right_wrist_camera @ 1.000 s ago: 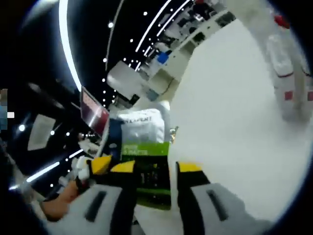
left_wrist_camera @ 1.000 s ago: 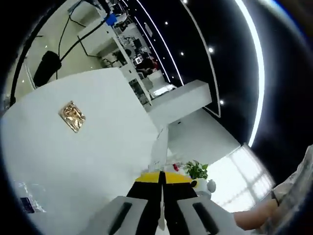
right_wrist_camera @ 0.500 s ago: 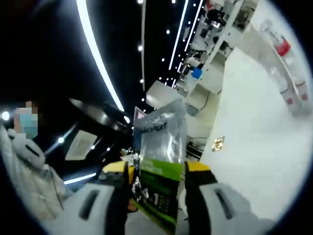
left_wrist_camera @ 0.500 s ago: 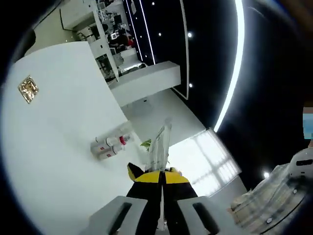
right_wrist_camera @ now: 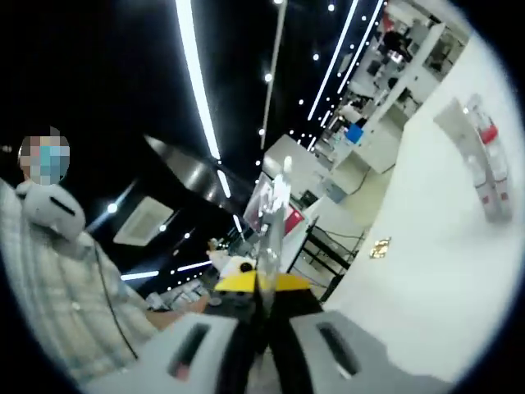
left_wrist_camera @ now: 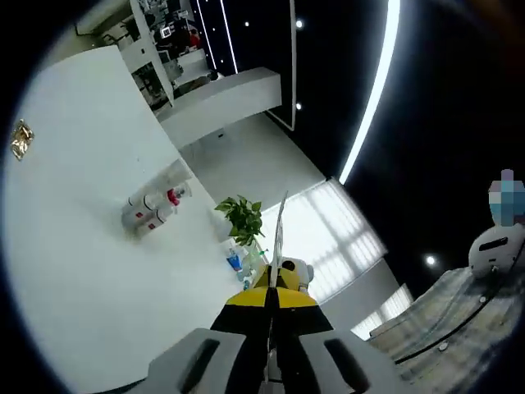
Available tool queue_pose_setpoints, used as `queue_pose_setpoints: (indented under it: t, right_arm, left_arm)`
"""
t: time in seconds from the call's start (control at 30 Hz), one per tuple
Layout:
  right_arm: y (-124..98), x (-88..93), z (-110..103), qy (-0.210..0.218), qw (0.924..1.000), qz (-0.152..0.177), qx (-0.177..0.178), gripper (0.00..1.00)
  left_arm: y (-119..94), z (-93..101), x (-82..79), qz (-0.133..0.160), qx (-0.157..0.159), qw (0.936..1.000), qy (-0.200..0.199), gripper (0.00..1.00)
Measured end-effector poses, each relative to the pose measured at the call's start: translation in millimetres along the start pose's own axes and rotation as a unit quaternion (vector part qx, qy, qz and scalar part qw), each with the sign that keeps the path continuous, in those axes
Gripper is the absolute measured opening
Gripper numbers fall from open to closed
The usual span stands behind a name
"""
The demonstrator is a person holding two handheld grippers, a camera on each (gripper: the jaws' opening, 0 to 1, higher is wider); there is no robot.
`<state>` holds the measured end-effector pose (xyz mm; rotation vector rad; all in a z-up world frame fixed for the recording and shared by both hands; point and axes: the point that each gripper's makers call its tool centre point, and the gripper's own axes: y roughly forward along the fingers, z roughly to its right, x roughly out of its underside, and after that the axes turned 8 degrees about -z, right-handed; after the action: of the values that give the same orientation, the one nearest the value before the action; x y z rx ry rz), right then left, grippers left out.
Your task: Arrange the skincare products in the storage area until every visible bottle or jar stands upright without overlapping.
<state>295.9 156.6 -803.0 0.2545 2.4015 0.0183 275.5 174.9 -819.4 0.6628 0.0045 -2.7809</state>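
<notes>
The white tabletop (left_wrist_camera: pixel 74 246) is filling the left side of the left gripper view and is showing again on the right in the right gripper view, smooth, matte and bare over most of its face. A person in a pale checked shirt (right_wrist_camera: pixel 57 287) is standing close behind the grippers, which they are holding raised above the tabletop and well off the products.

Two clear plastic bottles (left_wrist_camera: pixel 152 209) with red caps and small red labels are lying on their sides, pressed against each other, near the tabletop's far edge. They are the products to be stood upright, and neither one is standing yet. A small crumpled gold foil piece (left_wrist_camera: pixel 21 139) is resting flat, well apart from them, toward another edge.

The left gripper (left_wrist_camera: pixel 271 300) is pinching a thin sheet (left_wrist_camera: pixel 280 238) seen edge-on, its yellow-tipped jaws pressed together on the lower end. The right gripper (right_wrist_camera: pixel 262 287) is likewise clamped on a thin, glossy packet (right_wrist_camera: pixel 275 217), also turned edge-on to the camera. Whether these are one item held at both ends cannot be told. Held this way, both grippers are probably occupied, so the bottles are likely waiting until the flat item is set down.
</notes>
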Motion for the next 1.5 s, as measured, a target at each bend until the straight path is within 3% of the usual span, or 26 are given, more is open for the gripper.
queue_pose_setpoints:
  t: [0.03, 0.13, 0.23, 0.33, 0.37, 0.47, 0.57, 0.6, 0.9, 0.93, 1.0, 1.07, 1.27, 1.33, 1.5]
  right_arm:
    - [-3.0, -1.7, -3.6, 0.008, 0.9999, 0.004, -0.008, 0.01]
    - [-7.9, -5.1, -10.3, 0.009, 0.9999, 0.008, -0.008, 0.00]
    - [-9.7, -10.2, -16.4, 0.000, 0.9999, 0.010, -0.007, 0.00]
    - [-8.8, -16.7, -21.4, -0.002, 0.9997, 0.019, -0.016, 0.00]
    - [-7.4, -18.3, -22.6, 0.000, 0.9996, 0.021, -0.019, 0.00]
    - [1.4, -19.0, -26.7, -0.001, 0.9996, 0.013, -0.025, 0.00]
    - [10.7, -14.5, -30.2, 0.003, 0.9994, -0.002, -0.034, 0.00]
    - [13.3, -12.9, -31.3, 0.004, 0.9993, -0.006, -0.037, 0.01]
    - [26.5, -16.0, -25.2, -0.010, 0.9995, -0.003, -0.029, 0.03]
    - [27.0, -15.7, -24.1, -0.013, 0.9996, -0.004, -0.026, 0.04]
    - [26.3, -13.0, -21.8, -0.010, 0.9997, -0.011, -0.020, 0.08]
    - [25.1, -10.9, -20.4, -0.007, 0.9998, -0.013, -0.016, 0.08]
    - [20.4, -0.4, -14.0, -0.017, 0.9996, -0.022, 0.007, 0.01]
    - [20.0, -0.4, -13.8, 0.006, 0.9998, -0.021, 0.000, 0.00]
    - [21.6, 0.8, -16.4, 0.003, 0.9993, -0.036, -0.006, 0.00]
  left_arm:
    - [3.5, 8.0, 2.5, -0.010, 0.015, 0.9997, 0.016, 0.00]
    - [6.9, 11.6, 2.6, -0.010, 0.023, 0.9995, 0.019, 0.03]
    - [11.7, 19.4, 4.7, -0.009, 0.039, 0.9991, 0.017, 0.22]
    - [21.4, 20.2, 16.3, -0.033, 0.035, 0.9986, 0.024, 0.39]
    - [23.4, 19.1, 19.9, -0.041, 0.031, 0.9983, 0.026, 0.39]
    - [25.9, 22.8, 26.9, -0.053, 0.048, 0.9971, 0.026, 0.19]
    - [23.5, 20.6, 21.4, -0.032, 0.046, 0.9983, 0.016, 0.11]
    - [21.0, 23.5, 21.3, -0.033, 0.055, 0.9977, 0.020, 0.03]
    - [7.2, 22.8, 9.8, -0.027, 0.051, 0.9976, 0.039, 0.01]
    - [5.8, 23.1, 5.0, -0.015, 0.054, 0.9978, 0.036, 0.01]
    - [-3.2, 23.4, -14.9, 0.039, 0.073, 0.9964, 0.020, 0.01]
    - [-8.2, 20.1, -21.8, 0.056, 0.069, 0.9958, 0.022, 0.01]
    - [-8.0, 16.6, -19.6, 0.038, 0.046, 0.9973, 0.043, 0.01]
    - [-7.9, 16.5, -19.2, 0.037, 0.046, 0.9972, 0.047, 0.01]
    - [-12.1, 18.5, -19.5, 0.024, 0.041, 0.9968, 0.065, 0.04]
